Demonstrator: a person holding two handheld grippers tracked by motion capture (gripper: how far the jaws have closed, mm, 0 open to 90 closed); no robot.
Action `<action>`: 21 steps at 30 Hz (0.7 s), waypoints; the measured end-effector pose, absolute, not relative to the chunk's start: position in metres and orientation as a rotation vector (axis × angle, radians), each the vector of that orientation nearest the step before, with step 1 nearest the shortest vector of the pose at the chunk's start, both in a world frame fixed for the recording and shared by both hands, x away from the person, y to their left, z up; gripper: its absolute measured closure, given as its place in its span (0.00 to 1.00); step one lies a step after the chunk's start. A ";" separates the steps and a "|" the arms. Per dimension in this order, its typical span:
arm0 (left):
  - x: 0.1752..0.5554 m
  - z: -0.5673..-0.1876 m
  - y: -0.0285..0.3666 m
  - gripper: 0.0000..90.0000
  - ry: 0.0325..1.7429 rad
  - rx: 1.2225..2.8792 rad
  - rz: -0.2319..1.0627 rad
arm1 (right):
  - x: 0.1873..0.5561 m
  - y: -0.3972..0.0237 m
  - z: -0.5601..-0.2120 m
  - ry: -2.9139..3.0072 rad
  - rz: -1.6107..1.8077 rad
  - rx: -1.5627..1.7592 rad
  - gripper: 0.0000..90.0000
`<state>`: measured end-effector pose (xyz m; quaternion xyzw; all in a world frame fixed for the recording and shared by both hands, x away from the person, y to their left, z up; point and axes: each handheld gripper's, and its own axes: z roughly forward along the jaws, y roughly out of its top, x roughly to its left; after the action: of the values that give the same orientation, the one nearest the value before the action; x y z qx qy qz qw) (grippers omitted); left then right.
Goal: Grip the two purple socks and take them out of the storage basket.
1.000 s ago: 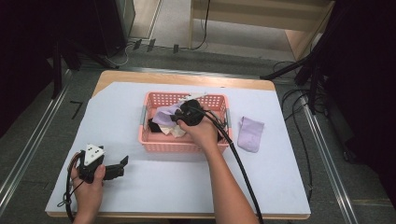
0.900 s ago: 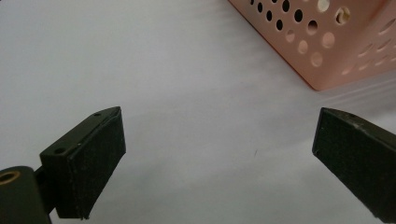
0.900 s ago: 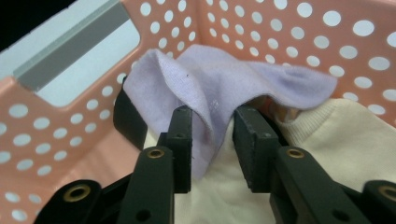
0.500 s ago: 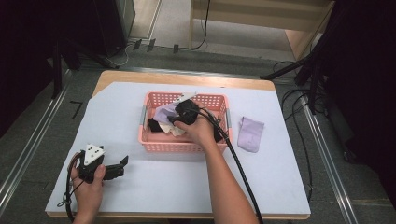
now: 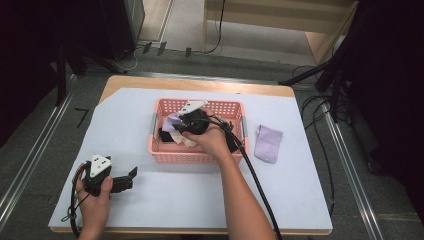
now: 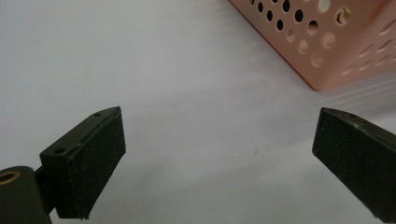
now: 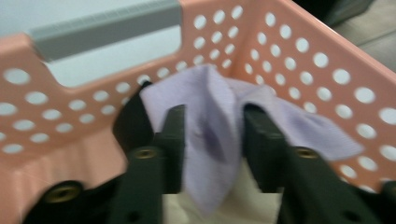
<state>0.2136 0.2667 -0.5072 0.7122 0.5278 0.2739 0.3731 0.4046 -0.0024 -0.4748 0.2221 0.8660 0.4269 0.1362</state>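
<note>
A pink perforated basket (image 5: 200,159) stands mid-table with cloths in it. My right gripper (image 5: 179,124) reaches into it from the right. Its jaws have just been closing, and a pale purple cloth (image 7: 212,107) is bunched between the pads (image 7: 173,135) and pinched by them. Black cloth (image 5: 167,135) and cream cloth (image 5: 189,141) lie under it in the basket. My left gripper (image 5: 131,179) rests on the white sheet at the front left, held by a hand. It stands open (image 6: 219,154) with nothing between its fingers, and the basket's corner (image 6: 327,46) lies ahead of it.
A second pale purple cloth (image 5: 268,143) lies flat on the white sheet (image 5: 165,205) to the right of the basket. The right gripper's black cable (image 5: 255,175) trails toward the table's front edge. Dark stands and cables surround the table.
The right hand has edged slightly left and lower inside the basket, onto the purple cloth. The left hand and its gripper have stayed where they were.
</note>
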 end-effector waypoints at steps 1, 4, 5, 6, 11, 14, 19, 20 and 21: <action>0.214 -0.507 0.267 0.04 1.353 1.822 0.701 | 0.404 -0.003 -0.474 2.494 1.226 0.658 0.86; 0.214 -0.507 0.267 0.04 1.353 1.822 0.701 | 0.402 -0.007 -0.467 2.459 1.224 0.709 0.97; 0.214 -0.507 0.267 0.04 1.352 1.822 0.701 | 0.400 -0.008 -0.465 2.448 1.236 0.721 0.97; 0.214 -0.507 0.267 0.04 1.353 1.822 0.700 | 0.399 -0.009 -0.463 2.430 1.252 0.722 0.97; 0.214 -0.507 0.267 0.04 1.352 1.824 0.701 | 0.392 -0.018 -0.453 2.306 1.324 0.741 0.97; 0.214 -0.507 0.267 0.04 1.354 1.823 0.704 | 0.389 -0.026 -0.447 2.212 1.380 0.779 0.97; 0.214 -0.507 0.267 0.04 1.355 1.824 0.704 | 0.385 -0.045 -0.434 2.076 1.420 0.819 0.97; 0.214 -0.507 0.267 0.04 1.355 1.822 0.707 | 0.383 -0.050 -0.431 2.055 1.427 0.835 0.97; 0.214 -0.507 0.267 0.04 1.355 1.823 0.706 | 0.382 -0.054 -0.429 2.039 1.439 0.847 0.97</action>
<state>0.2136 0.2671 -0.5071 0.7113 0.5286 0.2756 0.3725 0.3821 -0.0543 -0.4292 0.3112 0.7490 0.5285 0.2505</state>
